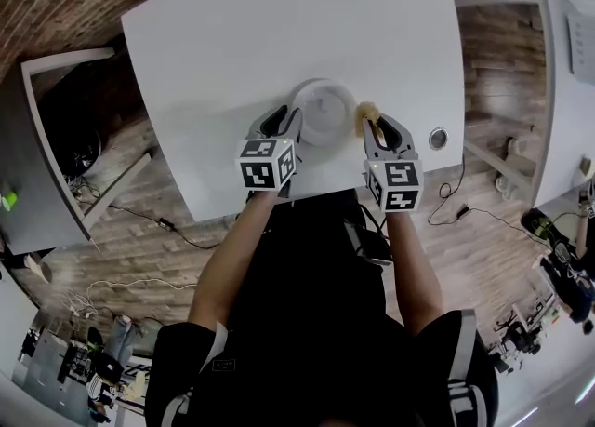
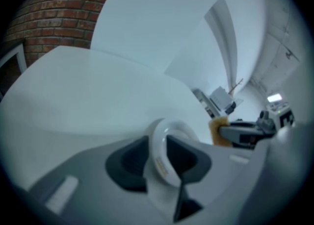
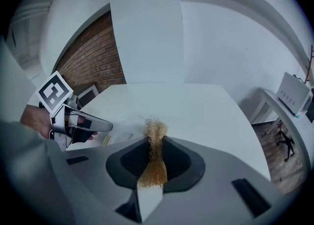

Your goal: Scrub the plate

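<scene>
A white plate [image 1: 324,111] is held up over the near part of the white table [image 1: 279,34]. My left gripper [image 1: 283,123] is shut on its left rim; in the left gripper view the plate [image 2: 164,150] stands on edge between the dark pads. My right gripper [image 1: 376,127] is shut on a golden wire scrubber [image 1: 367,114], just right of the plate and apart from it. In the right gripper view the scrubber [image 3: 154,153] sticks up between the jaws, and the left gripper [image 3: 105,127] shows at the left. The right gripper [image 2: 223,132] with the scrubber [image 2: 218,130] appears in the left gripper view.
A round cable grommet [image 1: 438,138] is set into the table near its right front corner. Cables [image 1: 139,216] lie on the wooden floor on both sides. A second white desk [image 1: 572,62] stands at the right, and a brick wall [image 3: 93,67] lies behind the table.
</scene>
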`<state>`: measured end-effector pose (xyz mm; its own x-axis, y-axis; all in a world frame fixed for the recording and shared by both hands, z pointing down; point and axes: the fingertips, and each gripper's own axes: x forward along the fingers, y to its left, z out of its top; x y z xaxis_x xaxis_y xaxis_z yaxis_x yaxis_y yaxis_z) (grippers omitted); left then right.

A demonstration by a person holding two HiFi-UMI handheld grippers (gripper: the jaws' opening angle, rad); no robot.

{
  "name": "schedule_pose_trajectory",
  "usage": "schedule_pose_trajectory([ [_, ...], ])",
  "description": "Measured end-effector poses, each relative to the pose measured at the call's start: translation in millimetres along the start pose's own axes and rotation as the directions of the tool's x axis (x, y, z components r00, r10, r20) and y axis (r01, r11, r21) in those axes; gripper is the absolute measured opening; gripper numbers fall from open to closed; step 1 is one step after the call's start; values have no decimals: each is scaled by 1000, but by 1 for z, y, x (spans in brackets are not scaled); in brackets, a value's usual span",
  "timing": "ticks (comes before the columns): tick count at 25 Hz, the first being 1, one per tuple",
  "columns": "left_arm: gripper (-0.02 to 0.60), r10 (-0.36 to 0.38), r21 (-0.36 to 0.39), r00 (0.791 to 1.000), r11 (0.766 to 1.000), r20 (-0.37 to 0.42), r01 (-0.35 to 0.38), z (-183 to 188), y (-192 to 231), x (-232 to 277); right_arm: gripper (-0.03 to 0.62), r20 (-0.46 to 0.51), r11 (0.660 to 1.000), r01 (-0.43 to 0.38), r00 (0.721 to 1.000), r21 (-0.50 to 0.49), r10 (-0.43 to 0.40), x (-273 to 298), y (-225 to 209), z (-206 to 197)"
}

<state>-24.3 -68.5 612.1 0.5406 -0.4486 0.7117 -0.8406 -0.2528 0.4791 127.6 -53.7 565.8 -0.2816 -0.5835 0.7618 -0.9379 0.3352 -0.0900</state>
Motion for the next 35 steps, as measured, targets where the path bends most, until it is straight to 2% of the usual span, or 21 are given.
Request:
schedule_pose_trajectory([
  [8, 101, -10, 26, 999, 1000, 49, 9, 19, -10, -26, 61, 120, 999, 37, 992, 3, -37, -30, 7, 34],
  [13, 98, -17, 61, 989, 998, 149, 8, 46, -27, -53, 61, 252, 999, 38, 967, 19, -41, -61, 12, 70],
  [16, 64, -24, 69, 976, 998, 217, 10, 63, -34, -76, 61, 321, 999, 24, 946, 35, -34, -81, 20, 91],
  [21, 11, -23, 99, 948, 995, 318, -9, 87, -41, -121, 61, 406, 999, -10, 914, 36, -5, -110, 41, 115],
  [25, 3, -42, 146, 923, 989, 382, -16, 100, -52, -155, 61, 452, 1000, -26, 892, 15, 16, -130, 61, 127],
  [28, 2, -64, 222, 899, 974, 432, -37, 105, -66, -181, 61, 476, 1000, -24, 879, 2, 20, -145, 74, 129],
  [31, 2, -96, 297, 866, 953, 491, -62, 106, -81, -207, 61, 494, 1000, -19, 869, -11, 22, -161, 84, 129],
  [35, 2, -117, 318, 837, 946, 534, -70, 106, -91, -232, 61, 513, 1000, -23, 858, -5, 22, -179, 89, 131],
])
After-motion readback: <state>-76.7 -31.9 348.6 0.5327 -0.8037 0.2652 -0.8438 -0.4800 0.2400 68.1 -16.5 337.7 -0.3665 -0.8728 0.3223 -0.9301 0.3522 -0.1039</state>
